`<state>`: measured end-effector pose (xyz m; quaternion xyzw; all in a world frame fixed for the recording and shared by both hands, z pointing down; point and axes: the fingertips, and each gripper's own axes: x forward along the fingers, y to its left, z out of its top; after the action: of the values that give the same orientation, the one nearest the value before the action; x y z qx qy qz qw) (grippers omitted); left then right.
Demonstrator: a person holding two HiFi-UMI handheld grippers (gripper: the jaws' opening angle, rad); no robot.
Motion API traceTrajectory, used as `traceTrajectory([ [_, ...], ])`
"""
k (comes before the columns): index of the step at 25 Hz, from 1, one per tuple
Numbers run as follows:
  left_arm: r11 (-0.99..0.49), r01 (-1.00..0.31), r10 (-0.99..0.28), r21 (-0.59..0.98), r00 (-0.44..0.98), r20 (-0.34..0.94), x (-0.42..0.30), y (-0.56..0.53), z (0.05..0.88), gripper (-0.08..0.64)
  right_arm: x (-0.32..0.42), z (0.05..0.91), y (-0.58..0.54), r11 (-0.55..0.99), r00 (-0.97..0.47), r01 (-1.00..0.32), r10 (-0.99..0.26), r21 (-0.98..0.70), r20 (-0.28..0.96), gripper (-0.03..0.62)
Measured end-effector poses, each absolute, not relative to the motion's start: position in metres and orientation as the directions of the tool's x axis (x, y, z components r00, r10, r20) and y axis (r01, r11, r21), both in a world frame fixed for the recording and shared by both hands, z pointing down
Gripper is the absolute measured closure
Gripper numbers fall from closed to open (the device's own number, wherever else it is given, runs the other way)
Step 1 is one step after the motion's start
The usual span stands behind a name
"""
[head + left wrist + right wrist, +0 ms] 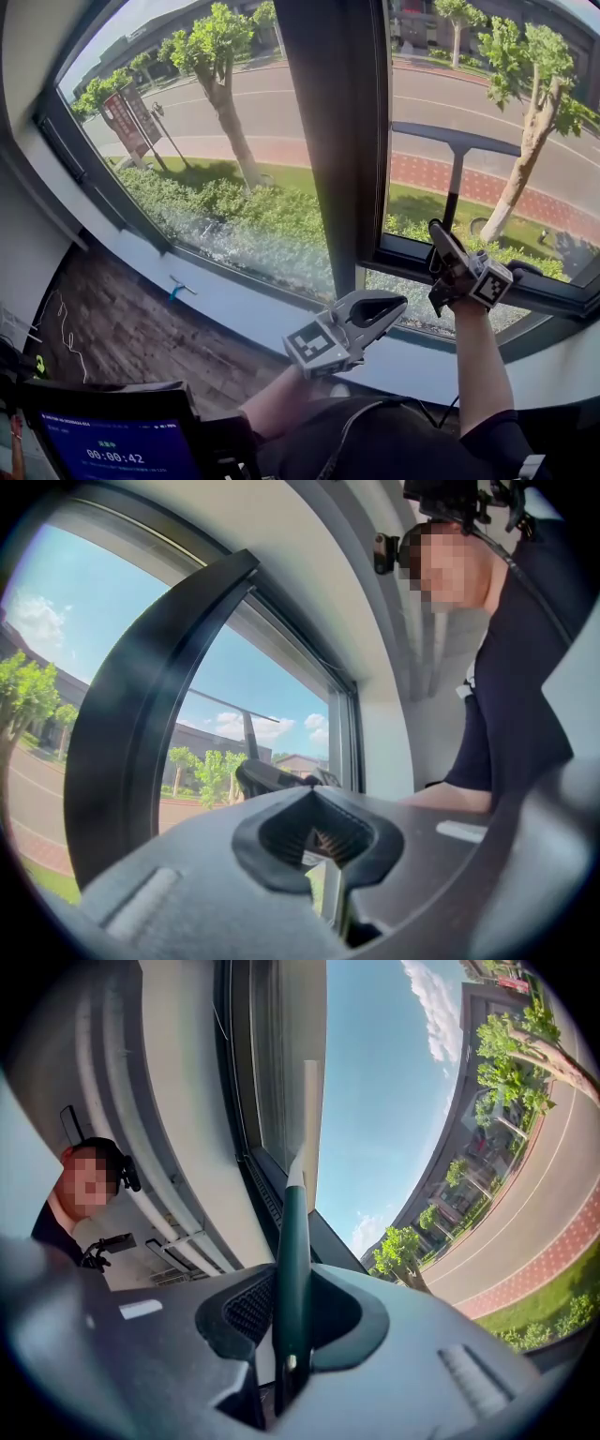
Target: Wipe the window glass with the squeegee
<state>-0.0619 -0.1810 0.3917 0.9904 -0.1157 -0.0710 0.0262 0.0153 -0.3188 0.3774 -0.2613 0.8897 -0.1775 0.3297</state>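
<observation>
A deep white sill (234,307) runs under a wide window with dark frames, seen from steeply above, with wood-patterned floor (122,328) below it. Nearest the camera, at the lower left, a small screen (117,448) shows a running timer. Just above the person's lap, the left gripper (394,307) hangs over the sill edge with its two tips pressed together and nothing between them; only the hollow behind the tips is open. To its right and higher, the right gripper (441,239) points up at the lower frame of the right pane, its jaws clamped on the dark green handle of the squeegee (456,173). The handle stands nearly upright, and the long blade at its top lies level against the window glass (525,112) of that pane. A thick dark post (333,141) parts this pane from the left one. Farther left on the sill lies a small blue thing (178,289), too small to make out. Outside are a hedge (244,211), trees (220,56), a red sign (122,122) and a road (281,98).
</observation>
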Motion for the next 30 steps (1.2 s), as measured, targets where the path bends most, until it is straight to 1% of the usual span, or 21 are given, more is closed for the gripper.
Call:
traceTrajectory([
  [5,-0.972,-0.224,-0.232,0.077,0.964,-0.127,-0.061,-0.181,0.393,0.557,0.013,0.394,-0.314,0.789,-0.642,-0.328,-0.589,-0.519,-0.491,0.512],
  [10,-0.972,-0.22,-0.229,0.082,0.966,-0.12,-0.059,-0.18,0.394,0.555,0.014,0.416,-0.311,0.758,-0.636,-0.346,-0.622,-0.553,-0.456,0.512],
  [20,-0.969,-0.233,-0.241,0.08,0.963,-0.118,-0.064,-0.182,0.397,0.556,0.01,0.468,-0.309,0.716,-0.638,-0.325,-0.648,-0.618,-0.416,0.514],
  [30,-0.965,-0.247,-0.256,0.088,0.96,-0.116,-0.069,-0.183,0.399,0.557,0.008,0.474,-0.308,0.71,-0.652,-0.274,-0.633,-0.649,-0.417,0.514],
])
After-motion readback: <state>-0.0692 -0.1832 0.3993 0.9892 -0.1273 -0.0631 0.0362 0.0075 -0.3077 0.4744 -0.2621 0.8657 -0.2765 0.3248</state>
